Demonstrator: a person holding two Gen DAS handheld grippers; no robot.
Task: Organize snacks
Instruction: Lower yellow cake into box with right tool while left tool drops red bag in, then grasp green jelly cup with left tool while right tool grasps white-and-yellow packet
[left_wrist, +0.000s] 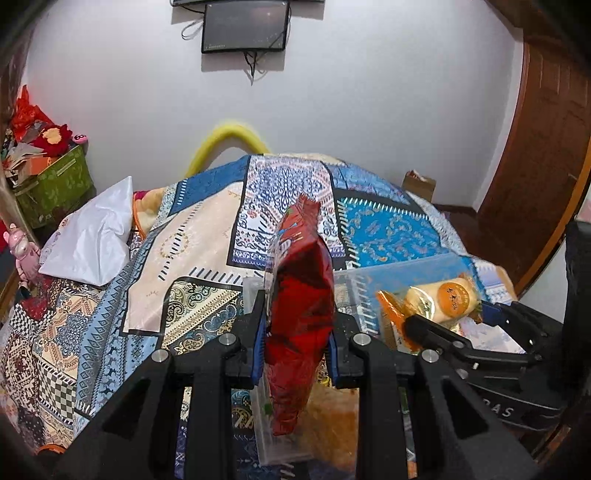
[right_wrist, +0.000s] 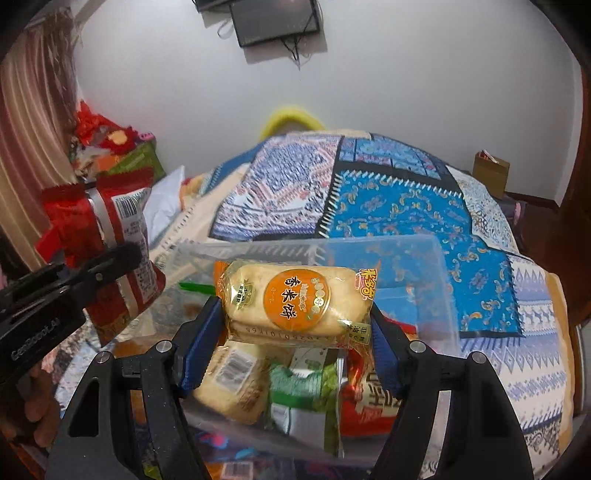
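Two snack packs held above a clear bin on the bed.

Patterned quilt covers the bed, and the clear plastic bin sits on it with packets inside. Left tongs are narrow, clamped on an upright red snack bag beside the bin. Right tongs stand wider, gripping a rice cracker pack by its ends just over the bin.

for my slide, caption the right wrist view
Right gripper holds a rice cracker pack above a clear plastic bin of snacks.
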